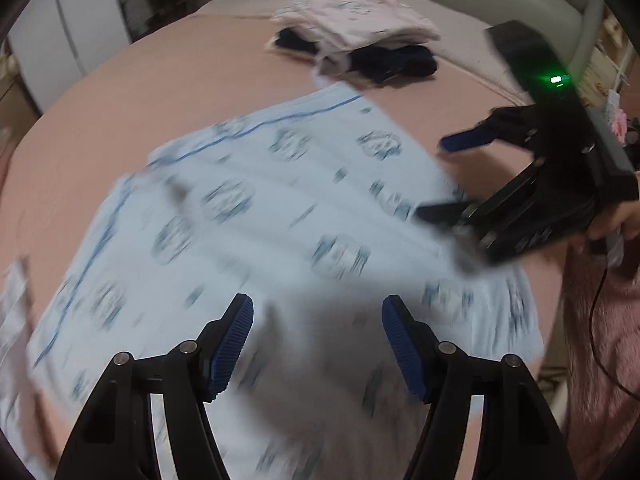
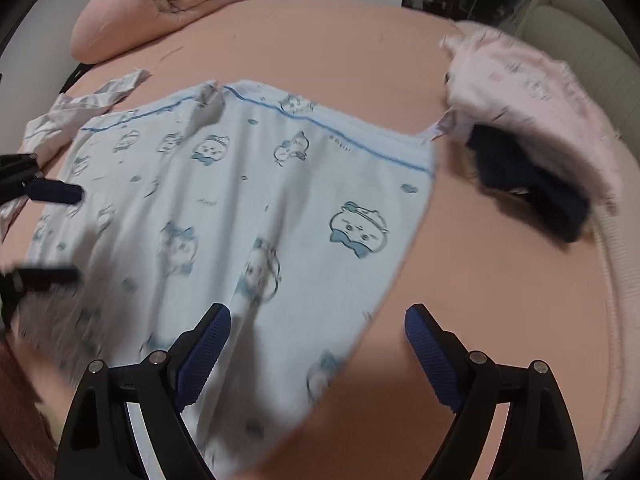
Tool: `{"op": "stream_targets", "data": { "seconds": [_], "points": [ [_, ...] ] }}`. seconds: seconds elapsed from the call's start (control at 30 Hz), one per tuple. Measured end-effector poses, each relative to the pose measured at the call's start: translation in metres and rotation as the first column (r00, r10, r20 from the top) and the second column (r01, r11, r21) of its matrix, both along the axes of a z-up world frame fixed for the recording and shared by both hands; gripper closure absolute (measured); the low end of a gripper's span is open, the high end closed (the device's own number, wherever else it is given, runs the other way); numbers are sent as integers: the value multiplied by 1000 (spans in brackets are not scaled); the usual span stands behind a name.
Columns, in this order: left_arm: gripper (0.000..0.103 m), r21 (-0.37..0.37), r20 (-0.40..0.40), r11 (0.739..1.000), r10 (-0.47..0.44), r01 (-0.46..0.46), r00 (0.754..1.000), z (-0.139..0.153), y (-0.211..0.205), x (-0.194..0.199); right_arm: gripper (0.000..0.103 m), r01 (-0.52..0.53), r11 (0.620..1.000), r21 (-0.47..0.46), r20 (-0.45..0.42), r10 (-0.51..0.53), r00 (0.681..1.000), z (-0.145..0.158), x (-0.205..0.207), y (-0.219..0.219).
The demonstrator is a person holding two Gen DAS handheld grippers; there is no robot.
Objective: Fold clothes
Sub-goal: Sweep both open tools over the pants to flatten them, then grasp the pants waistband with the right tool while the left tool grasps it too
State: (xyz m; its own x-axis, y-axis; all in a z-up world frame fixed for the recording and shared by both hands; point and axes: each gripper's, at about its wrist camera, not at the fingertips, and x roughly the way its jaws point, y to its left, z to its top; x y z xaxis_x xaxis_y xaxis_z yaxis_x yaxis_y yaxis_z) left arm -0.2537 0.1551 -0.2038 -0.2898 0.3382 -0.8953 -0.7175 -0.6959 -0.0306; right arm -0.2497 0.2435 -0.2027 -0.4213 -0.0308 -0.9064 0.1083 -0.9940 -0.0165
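Pale blue printed pants (image 2: 256, 200) are seen spread flat on the pink bed (image 2: 320, 40), waistband with its blue stripe at the far side. Whether they lie in one layer or are already doubled cannot be told; blur hides the near hem.

A stack (image 2: 532, 128) of folded clothes, pink over dark, is noted beside the pants' right corner, just apart from it. A crumpled white garment (image 2: 80, 108) lies at the far left corner, touching or slightly under the pants. A rolled pink quilt (image 2: 160, 4) sits at the bed's far edge.

Left gripper (image 1: 318, 344): jaws apart, nothing between them, held over the near part of the pants. Right gripper (image 2: 318, 356): jaws apart, empty, over the pants' near right edge. In the left view it is seen above the right edge, not clamped.

Step judged: folding of the pants is in hand, with the garment laid out and both tools free. The next grasp would require each jaw to be closed on one edge only, with the layers beneath kept smooth.
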Motion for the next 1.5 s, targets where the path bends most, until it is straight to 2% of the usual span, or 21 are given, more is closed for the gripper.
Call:
{"op": "stream_targets", "data": {
  "seconds": [0.03,0.13,0.27,0.33,0.4,0.5,0.57,0.63,0.87,1.07,1.17,1.23,1.3,1.43,1.5],
  "points": [
    [38,10,0,1000,-7,7,1000,1,2,0,14,3,1000,6,11,-3,1000,-6,-1,2],
    [37,-87,68,996,-4,10,998,0,-27,14,14,4,1000,24,35,-5,999,-18,-2,19],
    [36,-54,107,998,-5,11,994,2,-53,17,11,19,998,56,48,-22,999,-21,10,52],
    [37,-22,115,1000,0,2,993,9,-61,14,11,48,999,25,50,-49,998,-18,13,71],
    [37,4,85,1000,9,-10,996,16,-61,6,11,94,996,7,42,-94,995,-14,10,83],
    [37,72,35,994,82,-84,996,29,-60,-20,11,173,983,-60,24,-172,985,-8,-8,101],
    [37,108,43,985,127,-131,991,34,-60,-39,11,224,967,-123,39,-221,974,-9,-23,108],
    [37,115,49,978,168,-173,985,36,-58,-56,11,240,959,-148,46,-235,971,-11,-36,109],
    [37,103,-14,955,281,-278,960,32,-43,-112,11,232,965,-119,38,-229,973,-16,-59,103],
    [37,134,-3,906,406,-402,914,23,-46,-158,11,222,970,-98,32,-220,975,-23,-72,100],
    [37,122,-60,892,445,-436,893,18,-45,-169,11,217,972,-87,29,-215,976,-26,-79,98],
    [37,121,-68,881,466,-457,882,15,-45,-180,11,204,976,-75,27,-202,979,-27,-80,96],
    [37,88,-63,871,488,-483,870,9,-46,-194,11,196,978,-73,26,-194,981,-28,-78,96],
    [37,63,-29,866,499,-497,866,-3,-43,-206,12,202,967,-156,27,-201,979,-24,-73,101],
    [37,52,-59,877,479,-477,876,-4,-38,-204,14,203,964,-174,33,-200,979,-26,-72,101]
  ]
}}
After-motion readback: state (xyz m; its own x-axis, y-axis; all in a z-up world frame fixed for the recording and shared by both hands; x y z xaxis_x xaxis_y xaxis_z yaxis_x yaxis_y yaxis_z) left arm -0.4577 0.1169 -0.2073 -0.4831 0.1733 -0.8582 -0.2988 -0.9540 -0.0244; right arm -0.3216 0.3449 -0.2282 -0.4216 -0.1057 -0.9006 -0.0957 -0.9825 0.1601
